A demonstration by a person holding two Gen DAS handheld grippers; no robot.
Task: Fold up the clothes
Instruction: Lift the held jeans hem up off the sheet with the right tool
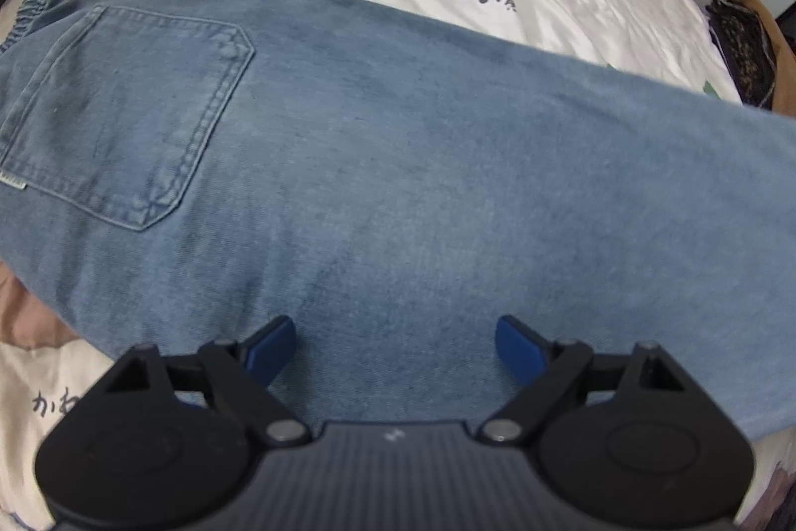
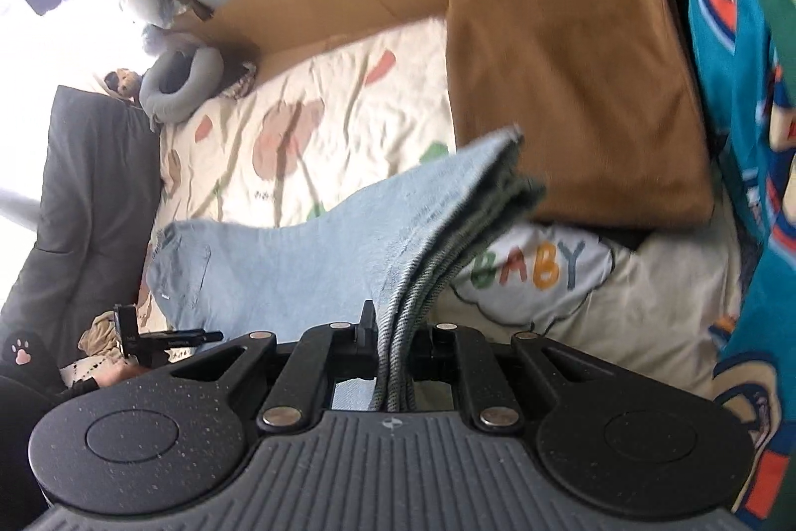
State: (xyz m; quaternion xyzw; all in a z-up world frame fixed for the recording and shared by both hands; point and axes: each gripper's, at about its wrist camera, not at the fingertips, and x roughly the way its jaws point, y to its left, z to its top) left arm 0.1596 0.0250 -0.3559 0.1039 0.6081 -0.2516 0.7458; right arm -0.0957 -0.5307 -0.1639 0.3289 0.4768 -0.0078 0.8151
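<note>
Jeans (image 2: 298,252) run lengthwise, waistband away; hem end in right claw (image 2: 395,327).

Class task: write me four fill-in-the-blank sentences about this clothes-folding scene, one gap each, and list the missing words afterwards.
1. The right gripper is shut on the hem end of the light blue denim ____.
2. The left gripper hovers over the denim with its jaws ____.
3. The folded brown fabric lies on the cream bedsheet printed with cartoon ____.
4. The colourful letters on the white garment spell ____.

Missing words: jeans; open; bears; BABY
</note>
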